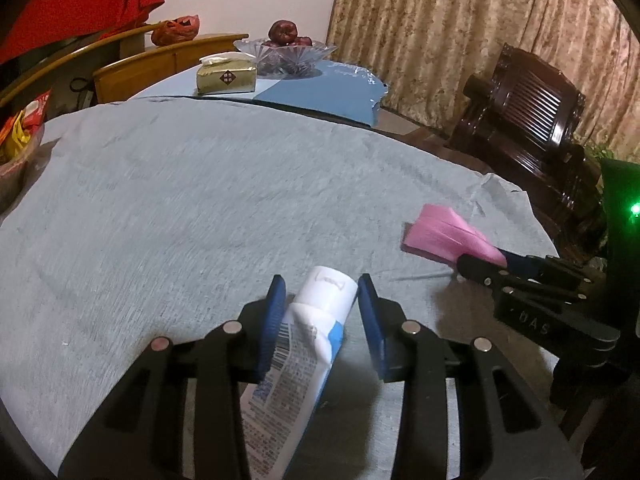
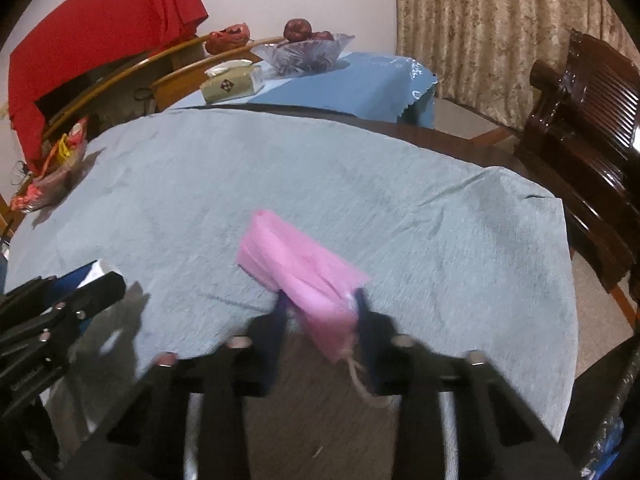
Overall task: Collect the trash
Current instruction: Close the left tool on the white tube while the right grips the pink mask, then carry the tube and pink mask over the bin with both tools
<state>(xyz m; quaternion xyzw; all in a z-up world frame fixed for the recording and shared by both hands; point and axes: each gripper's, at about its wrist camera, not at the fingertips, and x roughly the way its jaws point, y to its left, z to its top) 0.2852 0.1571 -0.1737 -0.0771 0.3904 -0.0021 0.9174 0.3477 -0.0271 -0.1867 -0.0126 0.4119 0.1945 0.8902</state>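
Observation:
A white tube with blue print and a barcode sits between the blue pads of my left gripper, cap pointing away and tail raised off the grey tablecloth. The pads press on its sides. Off to the right, my right gripper is shut on a folded pink face mask. In the right wrist view the pink face mask sticks out forward from my right gripper, with a pale ear loop hanging behind it. My left gripper shows at that view's left edge.
A gold tissue box and a glass bowl of dark red fruit stand on the blue cloth at the back. A bowl of snack packets sits at the left edge. A dark wooden chair stands beyond the table's right edge.

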